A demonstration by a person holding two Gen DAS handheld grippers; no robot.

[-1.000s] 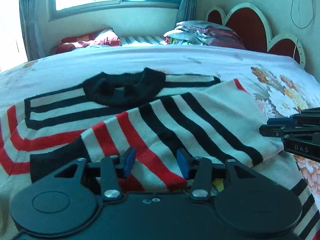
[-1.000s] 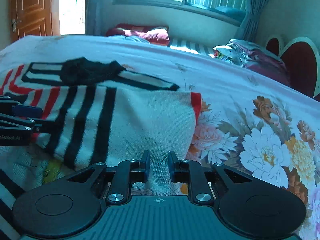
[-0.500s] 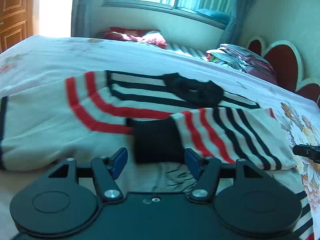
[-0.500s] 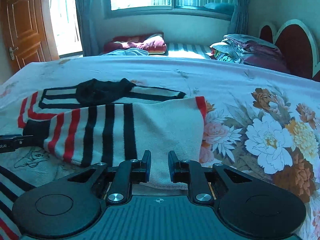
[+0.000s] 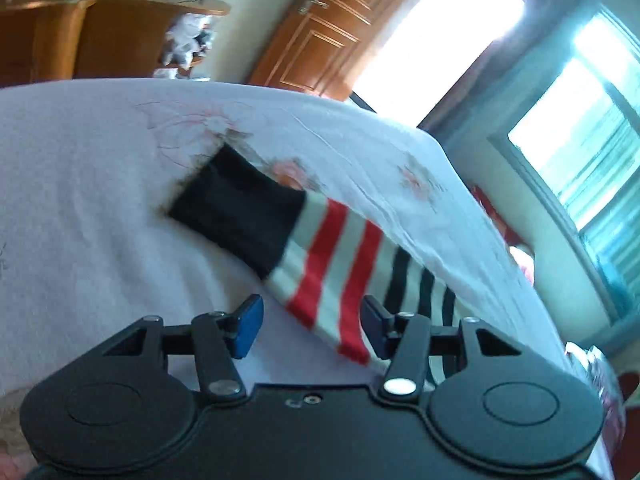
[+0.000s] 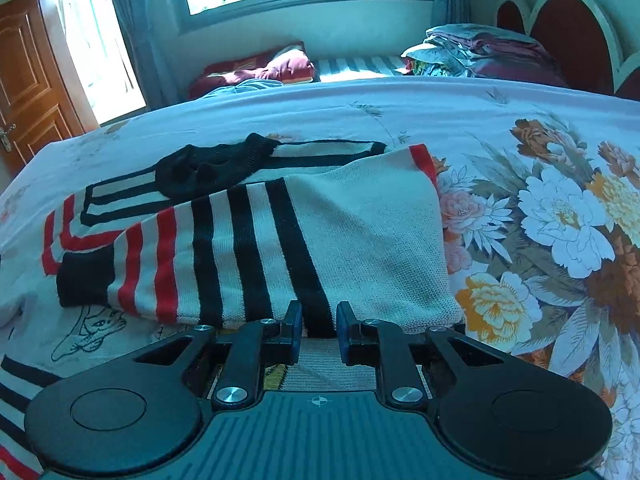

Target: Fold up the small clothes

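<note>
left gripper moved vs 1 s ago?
Yes. The left gripper has swung leftward: its view held the red headboard a second ago, and now shows the brown wooden door and the outstretched black-cuffed striped knit sweater sleeve between its open fingers.

Both wrist views sit low over the bed (image 6: 460,112), sharing the sweater (image 5: 320,248).

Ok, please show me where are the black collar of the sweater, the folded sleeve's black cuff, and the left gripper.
black collar (image 6: 212,166), right wrist view, middle of the knit neck.
black cuff (image 6: 82,278), right wrist view, centre of the sleeve's end.
left gripper (image 5: 311,326), left wrist view, midway between its open fingertips.
</note>
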